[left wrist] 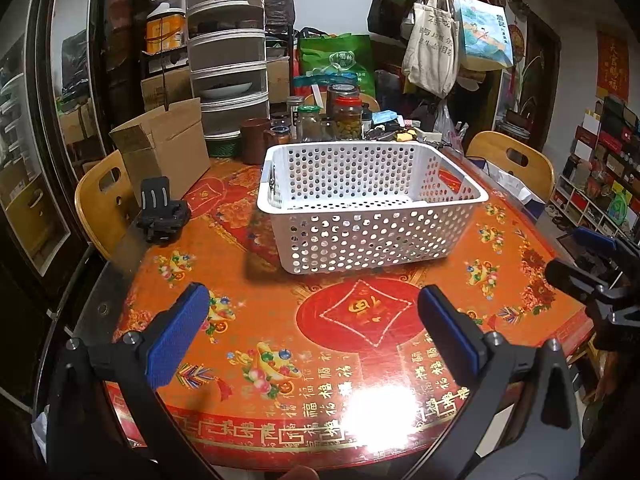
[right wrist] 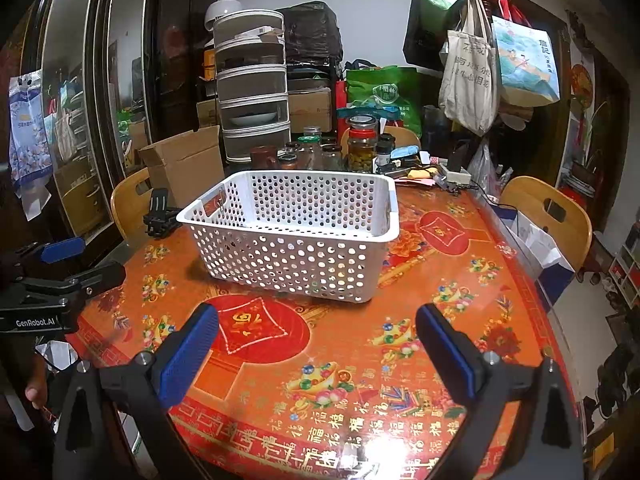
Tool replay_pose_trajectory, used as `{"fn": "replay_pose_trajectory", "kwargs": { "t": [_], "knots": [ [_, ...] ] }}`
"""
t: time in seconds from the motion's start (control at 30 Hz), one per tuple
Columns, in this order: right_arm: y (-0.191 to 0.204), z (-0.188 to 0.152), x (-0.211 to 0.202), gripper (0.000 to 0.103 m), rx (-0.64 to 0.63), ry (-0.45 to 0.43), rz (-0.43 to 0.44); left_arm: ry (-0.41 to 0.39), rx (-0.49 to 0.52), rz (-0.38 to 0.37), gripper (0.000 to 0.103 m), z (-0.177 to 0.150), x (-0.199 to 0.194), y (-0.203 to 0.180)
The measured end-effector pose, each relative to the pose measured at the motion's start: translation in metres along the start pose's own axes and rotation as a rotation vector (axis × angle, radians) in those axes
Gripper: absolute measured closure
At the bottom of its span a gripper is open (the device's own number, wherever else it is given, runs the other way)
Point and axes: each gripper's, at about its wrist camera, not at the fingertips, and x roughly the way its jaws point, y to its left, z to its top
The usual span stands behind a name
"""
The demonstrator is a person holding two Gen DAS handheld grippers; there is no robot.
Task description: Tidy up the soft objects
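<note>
Left gripper [left wrist: 312,332], right gripper [right wrist: 316,344] both spread wide, empty, above orange-red patterned tabletop [left wrist: 260,312]. White perforated plastic basket [left wrist: 368,204] looks empty; soft items unseen. Locate first, pinch gently.

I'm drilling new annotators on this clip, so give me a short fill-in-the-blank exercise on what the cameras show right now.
1. The white perforated basket stands on the table and holds ____ soft objects.
2. The left gripper has its jaws ____.
3. The right gripper grips ____.
4. Left of the basket, behind the black mount, stands an open ____ box.

Missing words: no; open; nothing; cardboard
</note>
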Motion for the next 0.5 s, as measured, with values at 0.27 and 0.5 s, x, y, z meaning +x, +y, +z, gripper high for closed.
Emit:
{"fn": "replay_pose_trajectory", "kwargs": {
  "t": [0.27, 0.5],
  "knots": [
    [-0.0001, 0.0002, 0.0, 0.004, 0.0, -0.002, 0.002, -0.001, 0.0, 0.001, 0.0, 0.0001, 0.0013, 0.0006],
    [-0.0001, -0.001, -0.0012, 0.004, -0.001, 0.0, 0.002, -0.008, 0.014, 0.004, 0.0, 0.0005, -0.0002, -0.0015]
  ]
}}
